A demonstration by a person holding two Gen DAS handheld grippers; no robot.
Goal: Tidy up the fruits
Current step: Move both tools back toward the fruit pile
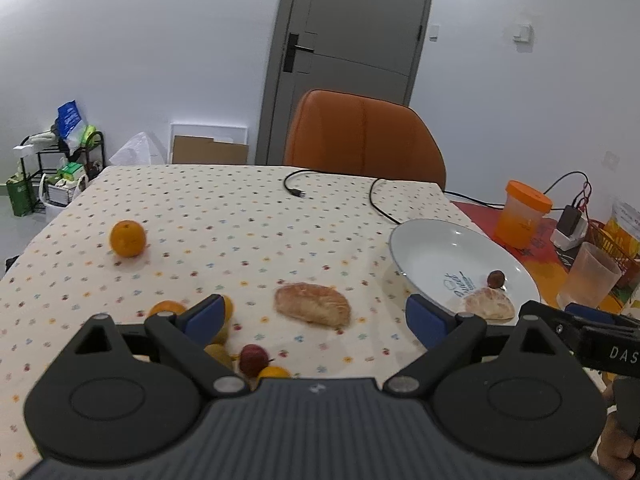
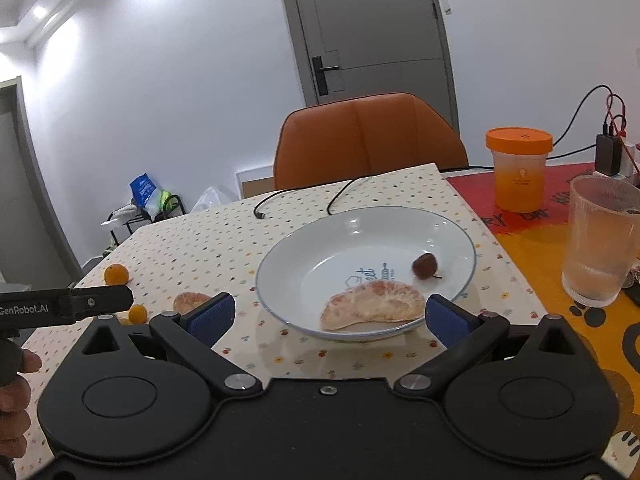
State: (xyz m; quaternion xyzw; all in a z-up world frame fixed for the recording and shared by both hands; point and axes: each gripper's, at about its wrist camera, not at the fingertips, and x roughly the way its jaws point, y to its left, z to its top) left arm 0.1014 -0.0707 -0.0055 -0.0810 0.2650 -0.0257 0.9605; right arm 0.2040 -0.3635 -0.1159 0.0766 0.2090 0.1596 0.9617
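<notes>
A white plate (image 2: 304,248) on the dotted tablecloth holds a peeled pomelo segment (image 2: 372,306) and a small dark red fruit (image 2: 425,266). My right gripper (image 2: 328,316) hangs open just in front of the plate, nothing between its blue pads. In the left wrist view a second pomelo segment (image 1: 312,305) lies on the cloth ahead of my open left gripper (image 1: 316,318). An orange (image 1: 128,238) sits far left. Several small orange and yellow fruits (image 1: 218,350) and a red one (image 1: 253,359) cluster under the left finger. The plate (image 1: 432,252) stands to the right.
An orange chair (image 1: 360,136) stands behind the table. A black cable (image 1: 340,188) trails across the far cloth. An orange-lidded jar (image 2: 518,168), a ribbed glass (image 2: 600,240) and a charger (image 2: 610,154) stand on the red mat at right.
</notes>
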